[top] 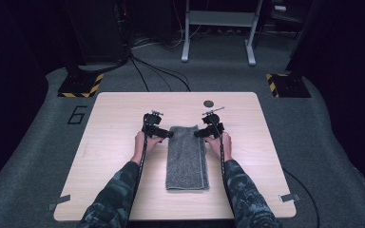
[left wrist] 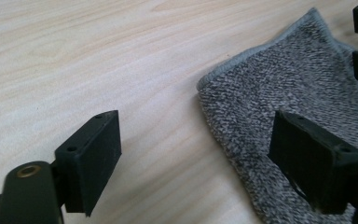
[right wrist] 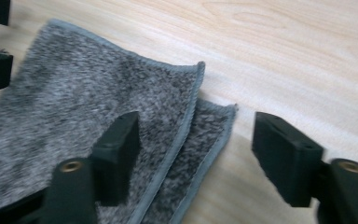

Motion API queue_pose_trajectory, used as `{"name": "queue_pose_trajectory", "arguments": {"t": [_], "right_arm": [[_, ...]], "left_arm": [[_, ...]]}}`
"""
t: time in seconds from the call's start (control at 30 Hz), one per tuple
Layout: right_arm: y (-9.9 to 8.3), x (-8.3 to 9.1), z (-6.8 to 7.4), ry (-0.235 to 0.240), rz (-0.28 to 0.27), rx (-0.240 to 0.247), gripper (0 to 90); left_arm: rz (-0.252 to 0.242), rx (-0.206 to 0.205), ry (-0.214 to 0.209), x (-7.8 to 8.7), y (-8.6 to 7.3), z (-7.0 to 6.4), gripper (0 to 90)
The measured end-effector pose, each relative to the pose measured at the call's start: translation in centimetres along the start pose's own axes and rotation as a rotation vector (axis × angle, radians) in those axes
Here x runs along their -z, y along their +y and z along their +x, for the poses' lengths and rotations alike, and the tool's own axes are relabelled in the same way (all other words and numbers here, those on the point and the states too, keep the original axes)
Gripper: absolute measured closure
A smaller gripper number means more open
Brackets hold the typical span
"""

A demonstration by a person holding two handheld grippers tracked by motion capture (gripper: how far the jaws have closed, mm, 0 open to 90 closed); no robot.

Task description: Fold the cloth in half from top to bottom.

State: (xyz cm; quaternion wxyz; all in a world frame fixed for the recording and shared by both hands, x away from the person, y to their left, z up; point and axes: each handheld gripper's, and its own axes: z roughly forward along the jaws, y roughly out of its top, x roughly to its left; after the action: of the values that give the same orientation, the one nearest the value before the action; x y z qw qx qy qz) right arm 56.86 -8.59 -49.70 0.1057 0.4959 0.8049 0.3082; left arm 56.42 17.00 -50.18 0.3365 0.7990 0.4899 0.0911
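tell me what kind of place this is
Probably a lab or recording room: a lone wooden table on grey carpet, hazard-striped stand bases, loose cables on the floor, and a grey towel between two hand-held grippers.

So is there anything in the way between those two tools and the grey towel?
Nothing visible. The left tool and right tool sit open at the far corners of the folded grey towel, each with one jaw over the cloth and one over the bare wooden table.

Count on site: one folded grey terry towel [top: 186,156]; one pale wooden table [top: 114,142]; two black two-jaw grippers, left [top: 168,134] and right [top: 197,134]; one small dark round disc [top: 208,103]; two yellow-and-black striped floor bases [top: 81,85].
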Motion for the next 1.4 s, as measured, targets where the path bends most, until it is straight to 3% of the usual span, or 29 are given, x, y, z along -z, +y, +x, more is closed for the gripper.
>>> {"name": "queue_pose_trajectory", "arguments": {"t": [0.33,0.7,1.0,1.17,1.4], "right_arm": [[0.4,-1.1,0.5,-0.045,0.022,0.014,56.5],[0.2,-1.1,1.2,-0.031,0.02,0.048,82.6],[0.0,-1.1,1.2,-0.018,0.005,0.046,86.0],[-0.3,-1.0,0.7,0.021,-0.012,0.019,86.6],[-0.4,-0.3,0.4,0.037,-0.05,0.03,86.7]], "left_arm": [[0.012,-0.073,0.048,-0.9,0.2,-0.6,37.4],[0.018,-0.114,0.079,-1.2,0.4,-1.6,66.9],[0.018,-0.118,0.065,-1.3,0.4,-1.9,85.0],[0.009,-0.114,0.061,-1.3,0.3,-1.9,87.2],[-0.023,-0.12,0.061,-0.7,0.2,-2.0,87.5]]}}
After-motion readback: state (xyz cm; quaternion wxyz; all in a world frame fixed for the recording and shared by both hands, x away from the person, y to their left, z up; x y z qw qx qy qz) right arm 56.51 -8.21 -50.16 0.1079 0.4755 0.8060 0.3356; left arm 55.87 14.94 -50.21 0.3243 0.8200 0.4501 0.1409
